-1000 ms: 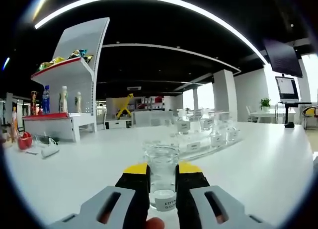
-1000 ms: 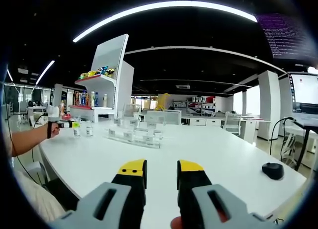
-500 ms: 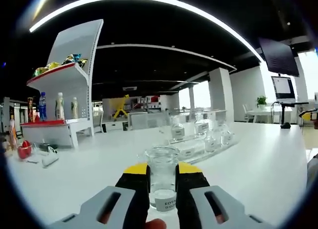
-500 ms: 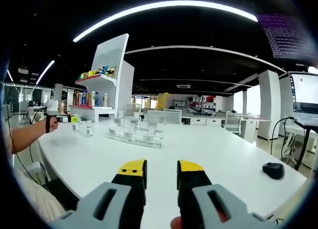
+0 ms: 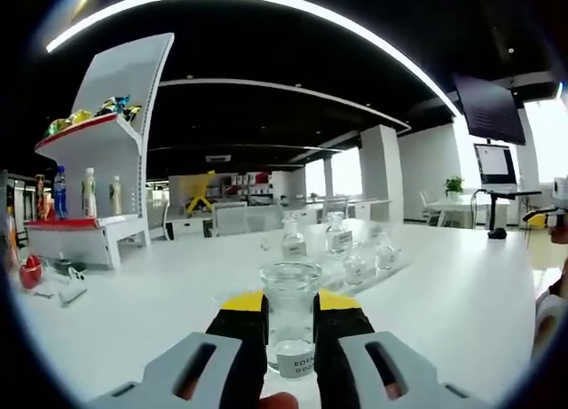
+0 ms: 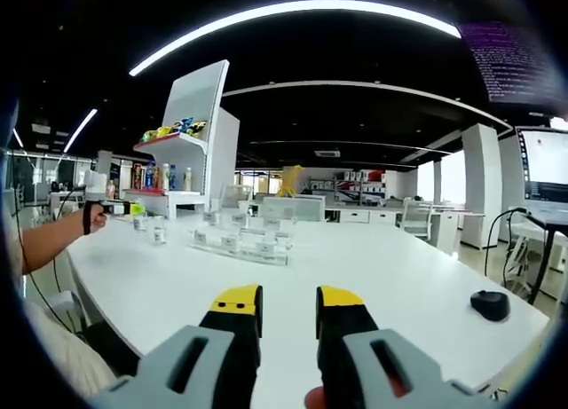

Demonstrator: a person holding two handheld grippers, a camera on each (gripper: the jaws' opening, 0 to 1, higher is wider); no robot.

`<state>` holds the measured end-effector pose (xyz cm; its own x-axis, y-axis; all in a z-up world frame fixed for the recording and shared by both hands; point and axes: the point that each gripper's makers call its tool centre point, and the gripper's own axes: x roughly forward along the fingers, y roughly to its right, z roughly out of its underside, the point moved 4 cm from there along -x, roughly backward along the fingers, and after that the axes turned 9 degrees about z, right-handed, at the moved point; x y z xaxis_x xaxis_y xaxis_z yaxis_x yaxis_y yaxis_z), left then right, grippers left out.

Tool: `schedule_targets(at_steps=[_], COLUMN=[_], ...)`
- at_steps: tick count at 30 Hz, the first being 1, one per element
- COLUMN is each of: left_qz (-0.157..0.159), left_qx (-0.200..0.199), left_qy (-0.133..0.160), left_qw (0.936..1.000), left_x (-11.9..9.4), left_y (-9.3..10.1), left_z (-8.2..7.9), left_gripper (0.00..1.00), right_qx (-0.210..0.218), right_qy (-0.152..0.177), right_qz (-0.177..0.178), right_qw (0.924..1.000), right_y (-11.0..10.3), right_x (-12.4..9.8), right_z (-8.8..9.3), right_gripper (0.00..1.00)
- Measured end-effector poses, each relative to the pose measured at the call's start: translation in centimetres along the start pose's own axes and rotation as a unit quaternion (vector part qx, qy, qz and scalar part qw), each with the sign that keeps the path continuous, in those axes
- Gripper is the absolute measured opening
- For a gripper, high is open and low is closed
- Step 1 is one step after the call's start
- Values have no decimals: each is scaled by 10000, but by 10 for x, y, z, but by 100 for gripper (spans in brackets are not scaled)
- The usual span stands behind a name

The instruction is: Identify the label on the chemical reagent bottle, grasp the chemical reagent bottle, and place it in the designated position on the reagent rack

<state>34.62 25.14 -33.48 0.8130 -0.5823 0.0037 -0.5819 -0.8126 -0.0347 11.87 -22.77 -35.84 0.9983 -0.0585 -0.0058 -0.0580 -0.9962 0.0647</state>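
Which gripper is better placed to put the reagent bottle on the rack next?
The left. The left gripper already clamps the reagent bottle, with the reagent rack just ahead of it. The right gripper holds nothing and sits farther from the rack.

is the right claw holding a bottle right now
No, the right claw hangs bare over the white table, with nothing between its jaws.

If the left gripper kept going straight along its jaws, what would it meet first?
The left gripper, shut on the reagent bottle, points at the clear reagent rack with its bottles; probably that first, though depth is unclear.
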Motion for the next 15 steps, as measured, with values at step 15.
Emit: schedule_targets(at_steps=[15], left_qz=[167], left_qx=[62], left_qy=[-58], left_qw=[9998], left_x=[18], left_y=[-8], left_z=[-19], left_gripper=[18], right_qx=[42], right_qy=[-25], right_qz=[35], right_qw=[10000], right_y=[6], right_x=[0], right_z=[4], right_gripper=[24])
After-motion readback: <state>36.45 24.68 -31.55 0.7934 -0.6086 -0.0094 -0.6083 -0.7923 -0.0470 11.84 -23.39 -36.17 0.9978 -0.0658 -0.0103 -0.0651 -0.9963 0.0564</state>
